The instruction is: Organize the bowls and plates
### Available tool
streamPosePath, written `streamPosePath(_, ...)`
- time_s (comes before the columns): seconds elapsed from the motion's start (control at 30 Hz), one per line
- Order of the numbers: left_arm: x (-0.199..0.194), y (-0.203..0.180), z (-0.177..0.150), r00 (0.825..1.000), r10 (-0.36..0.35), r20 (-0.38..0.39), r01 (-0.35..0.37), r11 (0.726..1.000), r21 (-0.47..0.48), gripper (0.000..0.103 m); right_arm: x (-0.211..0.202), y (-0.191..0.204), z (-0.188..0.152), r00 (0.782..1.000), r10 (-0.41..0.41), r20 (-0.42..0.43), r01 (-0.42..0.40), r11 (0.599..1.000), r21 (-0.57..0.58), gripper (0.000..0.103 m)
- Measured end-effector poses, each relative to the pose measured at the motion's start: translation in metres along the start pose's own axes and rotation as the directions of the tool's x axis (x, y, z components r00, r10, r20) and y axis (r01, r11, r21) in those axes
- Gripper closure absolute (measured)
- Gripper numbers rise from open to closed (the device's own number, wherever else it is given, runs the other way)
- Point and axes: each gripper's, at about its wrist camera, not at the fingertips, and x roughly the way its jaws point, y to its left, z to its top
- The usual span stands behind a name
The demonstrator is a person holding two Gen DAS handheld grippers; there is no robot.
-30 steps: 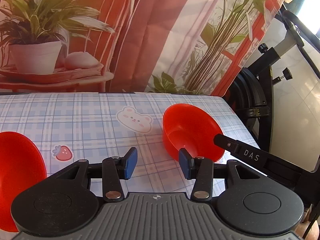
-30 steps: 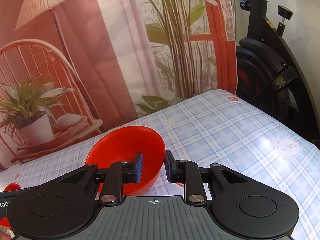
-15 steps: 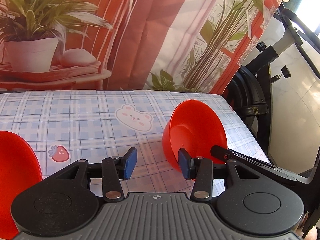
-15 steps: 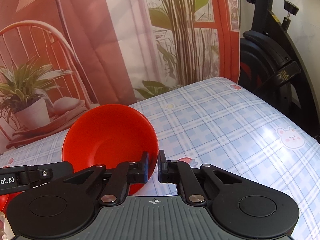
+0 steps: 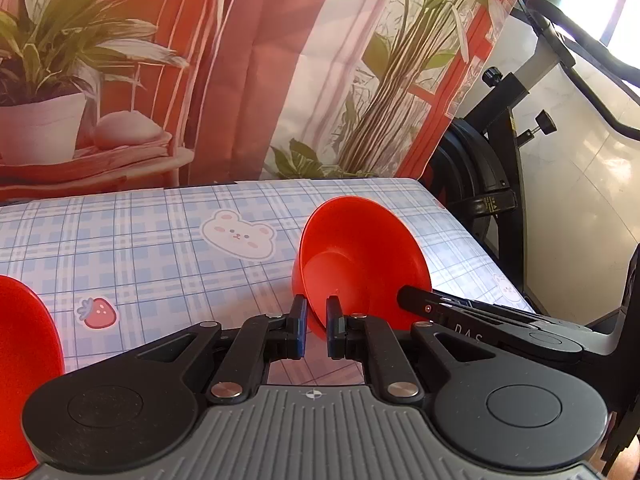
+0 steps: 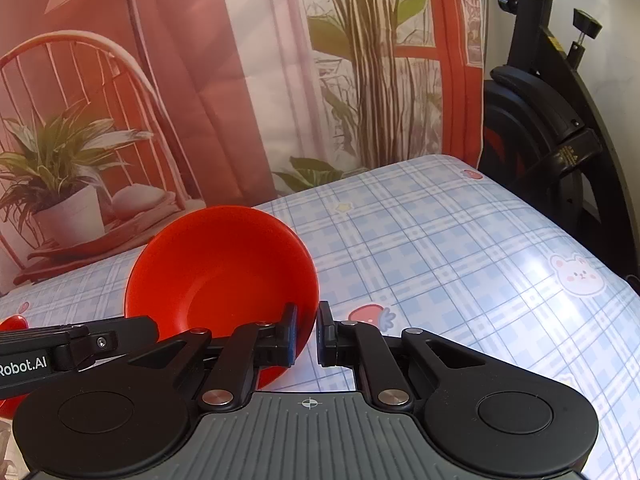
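Note:
A red bowl (image 5: 360, 256) is tilted on its side above the blue checked tablecloth (image 5: 152, 248). My left gripper (image 5: 316, 330) is shut on its near rim. The same bowl shows in the right wrist view (image 6: 224, 276), where my right gripper (image 6: 306, 334) is shut on its right rim. Both grippers hold this one bowl. A second red dish (image 5: 24, 368) lies at the far left edge of the left wrist view, partly cut off; a sliver of it shows in the right wrist view (image 6: 14, 322).
A printed backdrop (image 5: 224, 72) with a plant and chair hangs behind the table. A black exercise bike (image 5: 496, 168) stands beyond the table's right edge (image 6: 560, 120). The table's right edge is near the bowl.
My left gripper has closed from wide open onto the bowl's rim. The right gripper has closed tighter on the bowl, and the bowl has tipped more upright.

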Motion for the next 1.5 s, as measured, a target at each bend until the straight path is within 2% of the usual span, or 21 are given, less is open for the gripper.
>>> streamPosePath(0.2,-0.023,-0.001,-0.003,1.0,0.013,0.016,-0.014,1.0,0.026,0.092,-0.02,0.011,-0.002,1.0,0.022,0.008,-0.022,1.0,0.0,0.095)
streamPosePath(0.43,-0.068,0.013,-0.012,0.998,0.041,0.038,-0.041,0.999,0.013,0.092,-0.052,0.041,-0.006,0.995,0.096,0.011,-0.096,0.995,-0.021,0.095)
streamPosePath(0.7,-0.126,0.045,-0.023,0.994,0.076,0.076,-0.072,0.996,-0.049,0.092,-0.075,0.093,-0.013,0.983,0.184,0.002,-0.183,0.981,-0.071,0.095)
streamPosePath(0.97,-0.176,0.086,-0.024,0.987,0.118,0.112,-0.108,0.99,-0.09,0.092,-0.076,0.153,-0.016,0.962,0.269,-0.044,-0.273,0.954,-0.127,0.095)
streamPosePath(1.07,-0.186,0.105,-0.024,0.983,0.148,0.109,-0.135,0.984,-0.118,0.092,-0.068,0.177,-0.014,0.954,0.291,-0.072,-0.298,0.945,-0.137,0.095)
streamPosePath(1.23,-0.187,0.131,-0.027,0.98,0.18,0.082,-0.166,0.974,-0.152,0.092,-0.05,0.204,-0.015,0.952,0.28,-0.122,-0.299,0.938,-0.178,0.095)
streamPosePath(1.5,-0.169,0.151,-0.034,0.982,0.18,0.049,-0.168,0.968,-0.185,0.092,-0.029,0.213,-0.024,0.952,0.249,-0.176,-0.28,0.942,-0.184,0.094)
